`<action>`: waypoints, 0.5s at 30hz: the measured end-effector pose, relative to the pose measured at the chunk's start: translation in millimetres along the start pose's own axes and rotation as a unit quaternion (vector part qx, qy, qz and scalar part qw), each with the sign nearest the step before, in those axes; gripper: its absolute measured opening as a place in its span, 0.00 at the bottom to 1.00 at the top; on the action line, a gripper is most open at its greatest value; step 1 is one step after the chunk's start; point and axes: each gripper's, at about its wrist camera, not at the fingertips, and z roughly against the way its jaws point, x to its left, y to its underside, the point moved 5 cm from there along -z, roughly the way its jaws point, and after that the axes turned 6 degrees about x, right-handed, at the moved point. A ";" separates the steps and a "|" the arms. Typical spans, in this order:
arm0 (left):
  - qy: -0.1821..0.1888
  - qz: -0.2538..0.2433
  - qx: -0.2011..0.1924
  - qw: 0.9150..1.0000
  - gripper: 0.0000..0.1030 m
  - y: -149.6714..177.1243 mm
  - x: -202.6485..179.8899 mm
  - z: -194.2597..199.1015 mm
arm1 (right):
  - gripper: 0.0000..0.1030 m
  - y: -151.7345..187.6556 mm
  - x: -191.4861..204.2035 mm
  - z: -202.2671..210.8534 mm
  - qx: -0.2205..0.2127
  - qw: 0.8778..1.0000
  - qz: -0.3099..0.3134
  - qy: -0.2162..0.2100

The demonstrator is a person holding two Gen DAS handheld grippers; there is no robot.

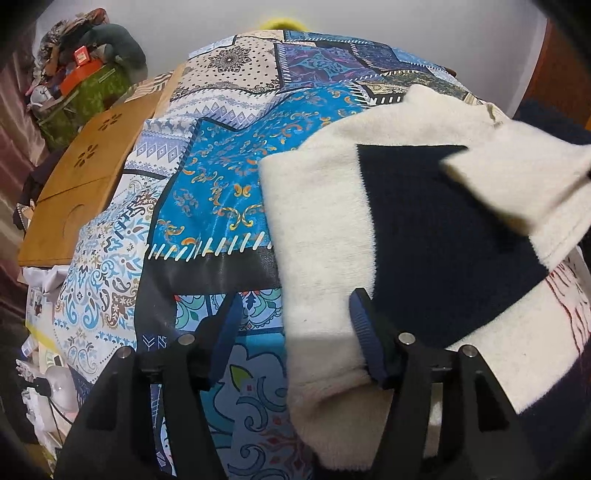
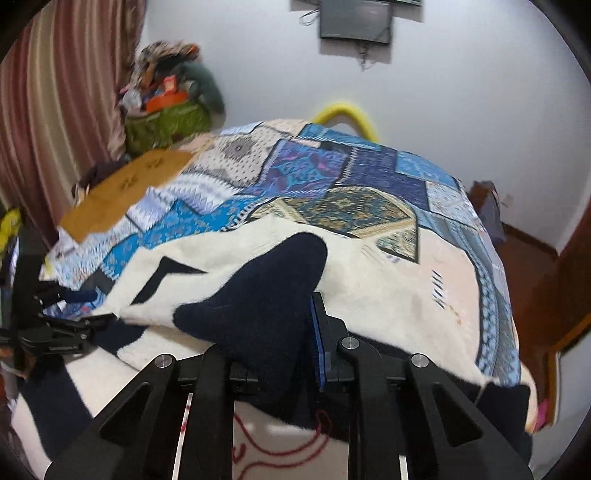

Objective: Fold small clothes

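Observation:
A cream and navy fleece garment (image 1: 325, 221) lies spread on the patchwork bedspread (image 1: 221, 177). My left gripper (image 1: 297, 325) is open and points down at the garment's near left edge: one finger rests on the cream cloth, the other stands over bare bedspread. In the right wrist view the same gripper (image 2: 96, 306) shows at the far left by that edge. My right gripper (image 2: 291, 317) is shut on a navy fold of the garment (image 2: 266, 295), which bulges up and hides its left finger. A blurred cream flap (image 1: 517, 177) hangs raised at the right.
A wooden lap table (image 1: 85, 173) lies on the bed's far left, with a green bag of clutter (image 1: 92, 88) behind it by the curtain (image 2: 55, 110). A screen (image 2: 356, 20) hangs on the wall. The bed drops to wooden floor (image 2: 528, 266) at right.

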 end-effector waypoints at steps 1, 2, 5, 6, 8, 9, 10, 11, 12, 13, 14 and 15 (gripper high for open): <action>-0.001 0.002 0.001 1.000 0.61 0.1 0.7 -0.5 | 0.16 2.2 -4.4 2.8 -0.002 1.000 -0.012 -0.001; -0.001 0.003 0.002 1.000 0.61 0.0 1.2 -1.0 | 0.16 5.1 -10.4 5.9 -0.004 1.000 -0.027 -0.003; 0.000 0.007 0.003 1.000 0.62 -0.1 2.5 -1.8 | 0.16 15.8 -32.2 12.7 0.000 0.997 -0.075 -0.012; -0.001 0.007 0.003 1.000 0.62 -0.2 2.6 -2.0 | 0.16 20.6 -38.4 13.7 0.003 0.996 -0.084 -0.013; -0.004 0.006 0.003 1.000 0.63 0.1 2.0 -1.7 | 0.16 30.5 -46.6 12.5 0.018 0.996 -0.084 -0.005; -0.006 0.006 0.003 1.000 0.63 0.2 1.5 -1.5 | 0.16 35.4 -49.6 11.7 0.025 0.997 -0.080 0.001; -0.010 0.005 0.003 1.000 0.64 0.2 1.1 -1.4 | 0.16 40.7 -52.9 10.6 0.031 0.996 -0.078 0.005; -0.013 0.004 0.003 1.000 0.64 0.5 0.9 -1.2 | 0.16 46.5 -56.3 8.9 0.039 0.996 -0.079 0.007; -0.014 0.005 0.003 1.000 0.64 0.5 0.7 -1.2 | 0.16 51.7 -59.9 7.6 0.045 0.996 -0.083 0.007; -0.015 0.006 0.004 1.000 0.64 0.0 0.7 -1.6 | 0.16 56.0 -63.8 8.0 0.047 0.995 -0.086 0.007; -0.016 0.006 0.004 1.000 0.64 0.5 0.7 -1.5 | 0.16 61.2 -68.2 7.5 0.050 0.994 -0.092 0.010; -0.018 0.005 0.005 1.000 0.64 0.5 0.7 -1.3 | 0.16 63.9 -70.6 7.8 0.051 0.994 -0.096 0.011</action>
